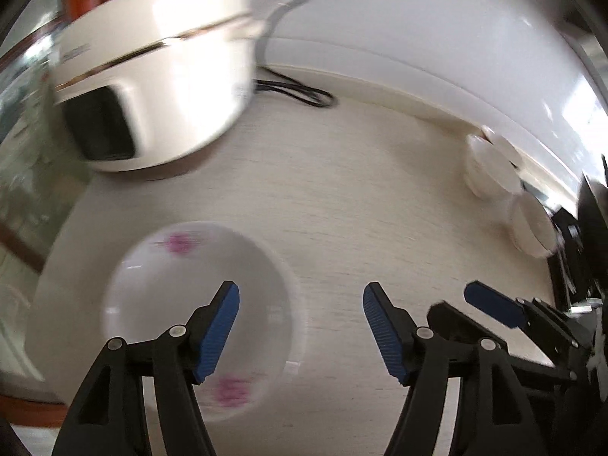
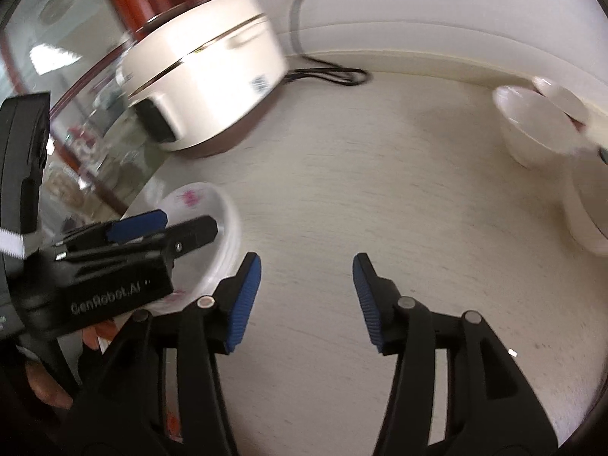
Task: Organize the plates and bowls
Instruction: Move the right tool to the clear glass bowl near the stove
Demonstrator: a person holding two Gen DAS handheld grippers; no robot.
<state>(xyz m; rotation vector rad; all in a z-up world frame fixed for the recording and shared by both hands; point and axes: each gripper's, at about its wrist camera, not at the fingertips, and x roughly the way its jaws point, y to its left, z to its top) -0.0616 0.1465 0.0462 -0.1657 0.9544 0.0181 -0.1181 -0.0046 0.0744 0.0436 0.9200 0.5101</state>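
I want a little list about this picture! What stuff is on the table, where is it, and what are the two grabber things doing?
surface: pale counter
left gripper: jaws open, holding nothing, over the flowered plate's right edge
right gripper: jaws open, holding nothing, over bare counter
flowered plate: white with pink flowers, near the left edge of the counter
white bowls: far right, by the wall, close together
rice cooker: cream, far left, black cord trailing behind it
blur: pictures are smeared, so fine details are unclear
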